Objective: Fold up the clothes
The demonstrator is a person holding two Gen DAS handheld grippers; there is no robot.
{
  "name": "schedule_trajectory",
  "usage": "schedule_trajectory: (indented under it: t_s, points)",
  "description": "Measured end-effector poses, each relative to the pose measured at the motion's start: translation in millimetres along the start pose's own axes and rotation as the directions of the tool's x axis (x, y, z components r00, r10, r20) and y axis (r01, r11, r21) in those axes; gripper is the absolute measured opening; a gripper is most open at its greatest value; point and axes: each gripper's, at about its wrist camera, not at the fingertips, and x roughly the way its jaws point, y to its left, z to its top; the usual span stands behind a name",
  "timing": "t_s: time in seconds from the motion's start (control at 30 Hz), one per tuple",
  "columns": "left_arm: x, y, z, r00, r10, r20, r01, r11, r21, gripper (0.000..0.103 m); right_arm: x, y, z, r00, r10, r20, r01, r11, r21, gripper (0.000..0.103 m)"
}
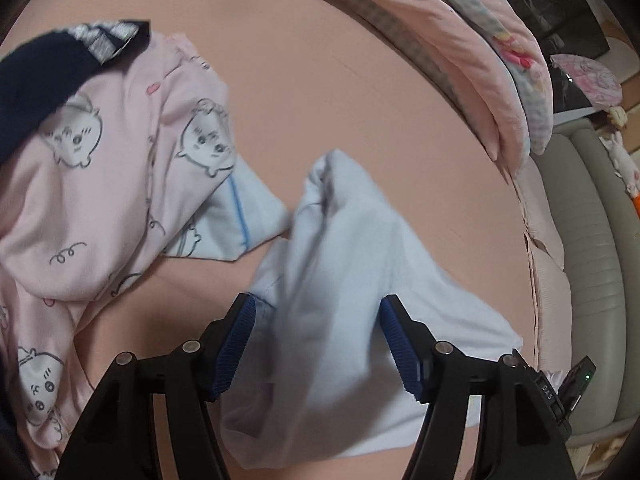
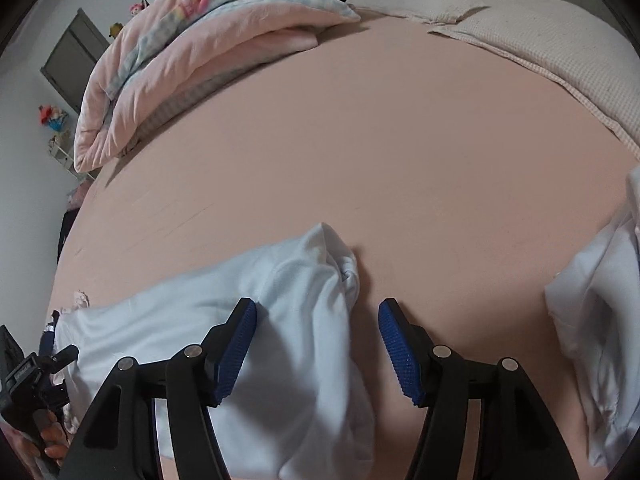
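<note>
A pale blue garment (image 1: 344, 280) lies crumpled on the pink bed sheet (image 1: 320, 80). My left gripper (image 1: 316, 320) is open, its blue pads on either side of the cloth, just above it. In the right wrist view the same pale blue garment (image 2: 280, 312) lies under my right gripper (image 2: 316, 320), which is open; its left pad is over the cloth, its right pad over bare sheet (image 2: 360, 140). The left gripper's body (image 2: 28, 376) shows at the far left of that view.
A pink cartoon-print garment (image 1: 100, 184) with a dark navy piece (image 1: 40, 72) on it lies to the left. A folded pink quilt (image 2: 200, 40) sits at the bed's far edge. A beige blanket (image 2: 520, 20) lies at the far right. Another pale cloth (image 2: 600, 300) lies at the right.
</note>
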Motion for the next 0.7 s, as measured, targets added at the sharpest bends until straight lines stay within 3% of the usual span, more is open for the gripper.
schedule_trajectory:
  t_s: [0.03, 0.07, 0.1, 0.17, 0.23, 0.27, 0.33, 0.53, 0.7]
  points:
    - [-2, 5, 0, 1.000, -0.018, 0.018, 0.018, 1.000, -0.021, 0.050, 0, -3, 0, 1.000, 0.007, -0.001, -0.007, 1.000, 0.015, 0.063]
    - [-3, 11, 0, 0.999, -0.037, 0.038, 0.038, 0.998, -0.043, 0.031, 0, -5, 0, 1.000, 0.012, -0.001, -0.012, 1.000, 0.027, 0.063]
    - [-4, 15, 0, 0.998, -0.056, 0.039, 0.059, 0.996, -0.065, 0.028, 1, -6, 0, 1.000, 0.014, -0.001, -0.014, 0.999, 0.033, 0.063]
    - [-3, 20, 0, 0.996, -0.083, 0.037, 0.086, 0.992, -0.093, 0.025, 1, -7, 1, 1.000, 0.017, 0.000, -0.017, 0.999, 0.041, 0.062]
    - [-3, 19, 1, 0.996, -0.079, 0.037, 0.083, 0.992, -0.092, 0.024, 0, -5, 2, 0.999, 0.041, 0.002, -0.041, 0.998, 0.039, 0.041]
    - [-3, 18, 1, 0.997, -0.070, 0.038, 0.073, 0.994, -0.085, 0.024, 0, -5, 3, 0.998, 0.059, 0.003, -0.059, 0.997, 0.040, 0.025]
    - [-1, 13, 3, 0.998, -0.048, 0.035, 0.050, 0.996, -0.079, 0.024, -1, -3, 5, 0.997, 0.077, 0.004, -0.077, 0.997, 0.031, 0.022]
    - [3, 10, 2, 0.999, -0.022, 0.048, 0.024, 0.999, -0.048, 0.024, 6, -1, 5, 1.000, -0.028, 0.003, 0.028, 1.000, 0.001, 0.019]
    - [-9, 6, -4, 0.998, -0.033, 0.059, 0.034, 0.999, -0.023, 0.027, 1, -1, 6, 1.000, 0.000, 0.015, 0.000, 1.000, -0.005, 0.023]
